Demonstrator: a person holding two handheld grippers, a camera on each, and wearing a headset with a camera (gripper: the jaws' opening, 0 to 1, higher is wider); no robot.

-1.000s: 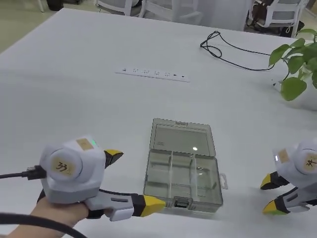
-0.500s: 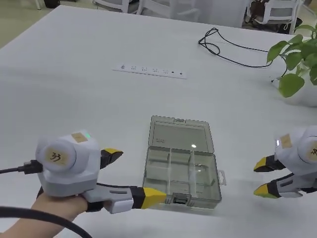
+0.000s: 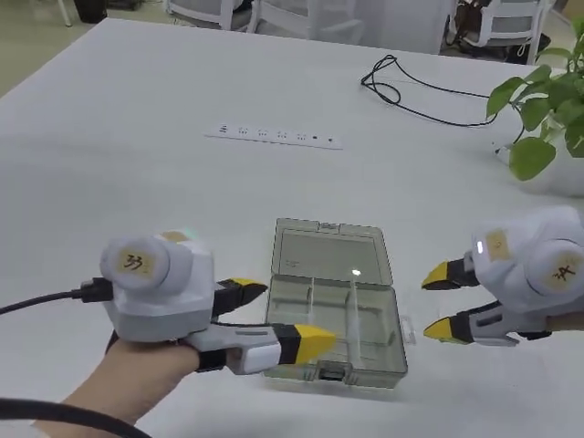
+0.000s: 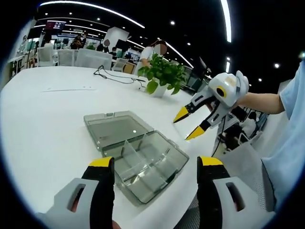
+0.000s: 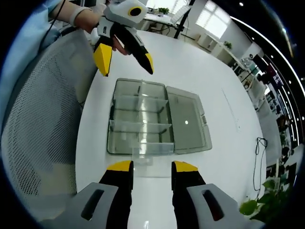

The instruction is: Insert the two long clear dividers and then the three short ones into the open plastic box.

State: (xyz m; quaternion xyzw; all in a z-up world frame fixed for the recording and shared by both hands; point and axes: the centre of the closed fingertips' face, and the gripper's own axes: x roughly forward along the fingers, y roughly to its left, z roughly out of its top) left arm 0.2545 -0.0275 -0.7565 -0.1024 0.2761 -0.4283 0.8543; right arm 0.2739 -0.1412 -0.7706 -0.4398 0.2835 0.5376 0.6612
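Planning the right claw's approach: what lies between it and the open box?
In the right gripper view, a small clear piece, likely a short divider, lies on the table between right claw and box.

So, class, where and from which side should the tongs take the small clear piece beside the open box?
Probably its free outer edge, coming from the side away from the box. The clear piece is thin and sits close beside the box wall, so that side is blocked; the open right tongs face its free edge.
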